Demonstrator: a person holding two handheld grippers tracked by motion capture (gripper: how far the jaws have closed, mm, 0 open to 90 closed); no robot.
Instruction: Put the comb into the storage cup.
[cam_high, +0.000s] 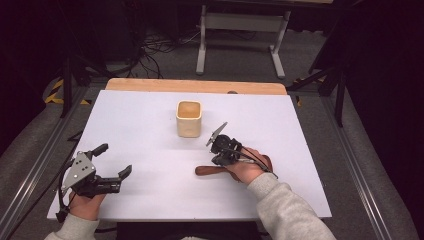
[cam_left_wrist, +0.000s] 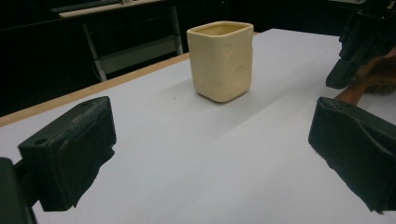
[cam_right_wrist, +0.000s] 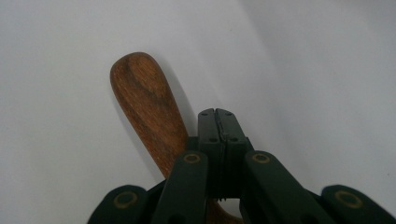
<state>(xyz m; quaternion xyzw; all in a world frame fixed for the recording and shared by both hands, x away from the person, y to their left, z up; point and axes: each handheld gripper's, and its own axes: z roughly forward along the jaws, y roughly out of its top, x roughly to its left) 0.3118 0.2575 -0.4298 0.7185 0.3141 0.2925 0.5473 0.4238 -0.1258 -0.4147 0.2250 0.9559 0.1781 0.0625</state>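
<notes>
1. Looking down from the high view, the right claw (cam_high: 220, 156) sits low over a wooden spoon (cam_high: 206, 170) lying flat on the white bench (cam_high: 150, 125), near the front edge and in front of and to the right of the cream cup (cam_high: 189, 118). The spoon's long axis runs roughly left to right, its rounded end pointing left; the other end hides under the hand. The left claw (cam_high: 116, 161) rests well apart at the left, released and holding nothing.
2. From the left gripper view, the cup (cam_left_wrist: 221, 60) stands upright ahead between wide-spread jaws, with the spoon (cam_left_wrist: 373, 79) at the far right.
3. From the right gripper view, the right claw (cam_right_wrist: 217, 123) is clenched, jaws pressed together, with the spoon (cam_right_wrist: 147, 107) passing beneath them, not between. My judgement: clenched like this it cannot take the spoon; pressing down could skid or pivot the smooth wood across the bench towards the cup.
</notes>
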